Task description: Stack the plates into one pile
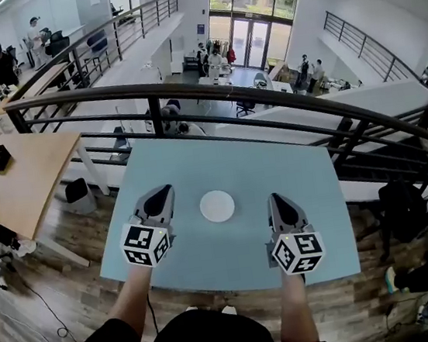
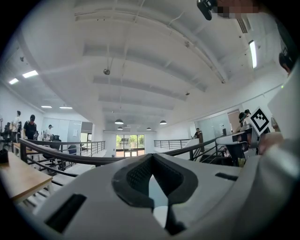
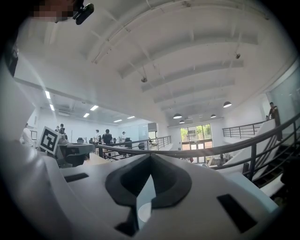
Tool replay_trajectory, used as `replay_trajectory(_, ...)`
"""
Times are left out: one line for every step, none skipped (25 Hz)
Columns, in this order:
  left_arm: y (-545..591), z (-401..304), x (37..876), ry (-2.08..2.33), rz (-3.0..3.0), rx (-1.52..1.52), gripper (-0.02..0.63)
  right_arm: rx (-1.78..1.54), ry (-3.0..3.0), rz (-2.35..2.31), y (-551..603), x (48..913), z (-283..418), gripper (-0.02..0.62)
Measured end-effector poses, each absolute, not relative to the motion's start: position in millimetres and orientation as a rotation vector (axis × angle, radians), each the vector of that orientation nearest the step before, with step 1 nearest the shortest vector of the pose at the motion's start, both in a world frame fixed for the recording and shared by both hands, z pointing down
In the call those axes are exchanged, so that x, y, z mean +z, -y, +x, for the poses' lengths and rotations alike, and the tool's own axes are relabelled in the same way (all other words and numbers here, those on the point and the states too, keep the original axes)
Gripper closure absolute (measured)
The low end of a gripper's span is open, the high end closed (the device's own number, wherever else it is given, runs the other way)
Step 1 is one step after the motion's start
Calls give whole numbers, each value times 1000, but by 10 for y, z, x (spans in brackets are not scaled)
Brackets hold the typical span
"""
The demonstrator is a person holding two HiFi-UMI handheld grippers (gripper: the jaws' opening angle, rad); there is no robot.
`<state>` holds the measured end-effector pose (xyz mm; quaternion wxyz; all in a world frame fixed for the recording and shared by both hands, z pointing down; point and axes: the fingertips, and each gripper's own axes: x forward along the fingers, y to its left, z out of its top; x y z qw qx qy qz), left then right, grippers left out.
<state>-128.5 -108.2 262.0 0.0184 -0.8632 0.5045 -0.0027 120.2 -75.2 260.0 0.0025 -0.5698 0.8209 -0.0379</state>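
The white plate (image 1: 217, 206) sits mid-table (image 1: 196, 157). The left gripper (image 1: 162, 191) at its 9 o'clock and the right gripper (image 1: 277, 199) at 3 o'clock are both clenched (on nothing), clear of it.

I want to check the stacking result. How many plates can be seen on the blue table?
1. The white plate lies near the middle of the table, between the left gripper and the right gripper. Others may be hidden beneath it.

On the worktop (image 1: 311, 193), near its middle: plate (image 1: 217, 206). Left of it, left claw (image 1: 161, 193); right of it, right claw (image 1: 275, 199), both apart from it. Behind the worktop, railing (image 1: 94, 94).
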Motion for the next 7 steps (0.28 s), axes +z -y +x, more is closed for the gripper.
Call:
replay_trajectory(1099, -1299, 2622, -1564, -2681, -11, 598, -119, -2576, -1789, 769, 2604, 1180, 589)
replay_trajectory(1115, -1311, 2633, -1562, -2683, -15, 598, -122, -2578, -1789, 782, 2614, 1158, 588)
replay_trajectory(1125, -1322, 2652, -1563, -2687, -20, 598, -129, -2580, -1789, 789, 2632, 1138, 588)
replay_trajectory(1132, -1331, 2676, -1565, -2693, -26, 598, -139, -2582, -1788, 793, 2654, 1121, 588)
replay_trajectory(1139, -1341, 2696, -1568, -2697, -31, 598, -149, -2585, -1786, 800, 2676, 1105, 588)
replay_trajectory(1148, -1352, 2711, -1571, -2701, -35, 598, -157, -2588, -1784, 810, 2695, 1090, 588)
replay_trajectory(1159, -1362, 2724, -1574, -2705, -39, 598, -165, -2591, -1781, 822, 2712, 1075, 588)
